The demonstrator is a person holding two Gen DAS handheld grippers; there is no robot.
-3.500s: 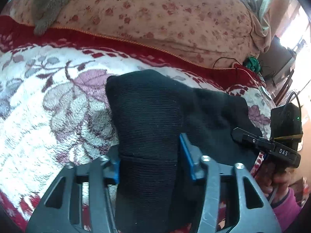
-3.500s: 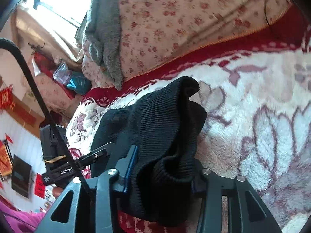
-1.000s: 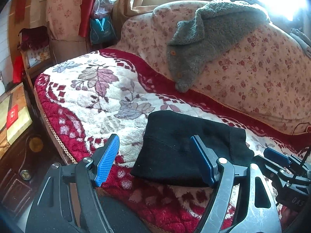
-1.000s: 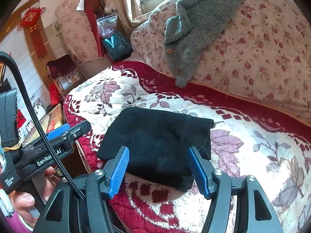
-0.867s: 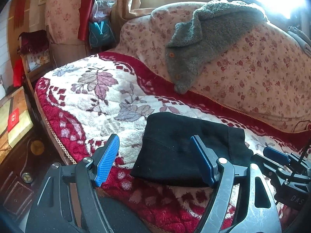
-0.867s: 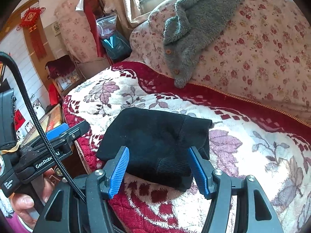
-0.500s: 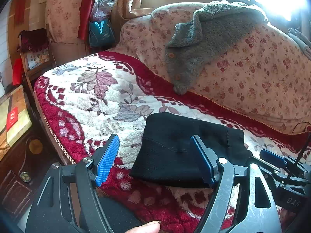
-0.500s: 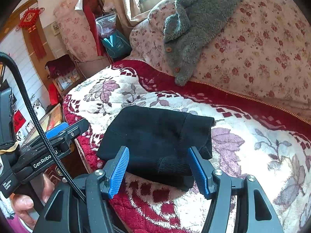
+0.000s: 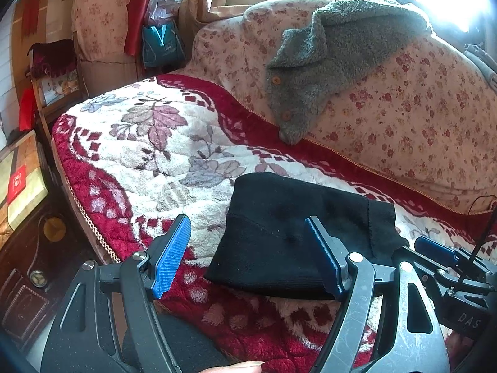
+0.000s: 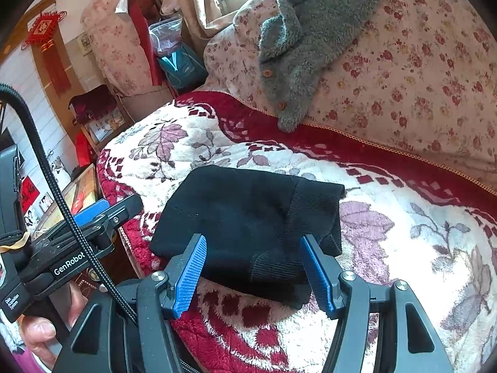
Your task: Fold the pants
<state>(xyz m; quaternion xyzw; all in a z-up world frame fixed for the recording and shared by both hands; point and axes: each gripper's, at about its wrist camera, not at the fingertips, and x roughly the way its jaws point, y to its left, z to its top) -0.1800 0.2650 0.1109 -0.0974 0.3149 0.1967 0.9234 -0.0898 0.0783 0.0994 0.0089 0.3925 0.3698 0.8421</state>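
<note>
The black pants lie folded into a compact rectangle near the front edge of the sofa seat; they also show in the right wrist view. My left gripper is open and empty, held back from the pants, above the seat's front edge. My right gripper is open and empty, just in front of the folded pants. Each gripper shows in the other's view: the right one at the left wrist view's right edge, the left one at the right wrist view's left.
The seat is covered by a red and white floral blanket. A grey fleece jacket hangs over the floral backrest. A dark wooden cabinet stands left of the sofa, with bags behind it.
About 3.5 s ago both grippers were shut on the pants. Now both are open and pulled back, and the pants lie folded on the seat. In the last second the views barely shift.
</note>
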